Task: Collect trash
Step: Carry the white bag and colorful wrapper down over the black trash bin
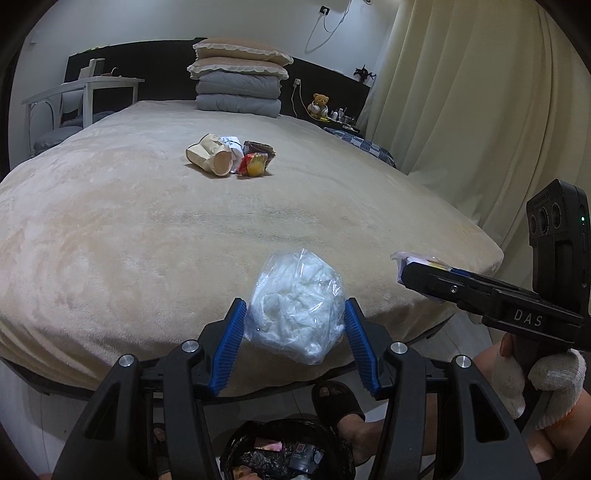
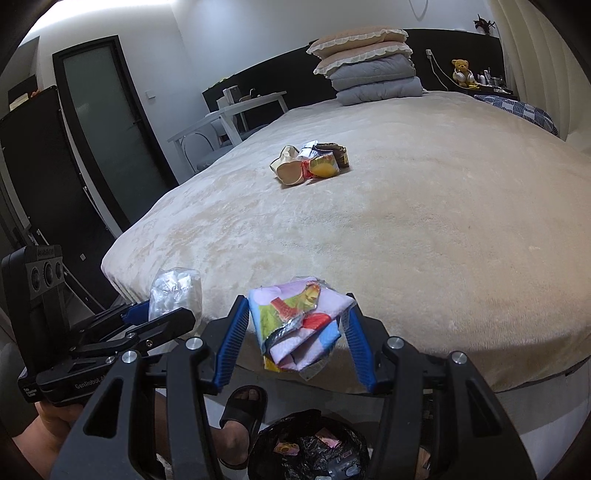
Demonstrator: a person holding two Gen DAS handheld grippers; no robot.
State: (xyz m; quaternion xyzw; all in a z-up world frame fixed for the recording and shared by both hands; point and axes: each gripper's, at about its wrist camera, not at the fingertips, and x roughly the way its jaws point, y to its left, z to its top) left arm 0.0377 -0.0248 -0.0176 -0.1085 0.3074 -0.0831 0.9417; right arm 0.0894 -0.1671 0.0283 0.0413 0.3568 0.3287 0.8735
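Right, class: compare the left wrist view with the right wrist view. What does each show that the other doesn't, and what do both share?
Left wrist only: a wall socket with cable, and a gloved hand holding the right gripper.
Right wrist only: a dark frosted door.
Both: the bed, the trash pile, the lined bin, the left gripper shut on a clear bag, and the right on a colourful wrapper.

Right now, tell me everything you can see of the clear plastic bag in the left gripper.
The clear plastic bag is thin, crinkled film, bunched into a rounded lump and stuffed with white, crumpled material, perhaps tissue. The left gripper holds it in the air, its blue ribbed pads pressing on both sides, the bag bulging above and below them. It hangs past the foot edge of the beige bed, above a black-lined trash bin on the floor. Nothing else touches it.
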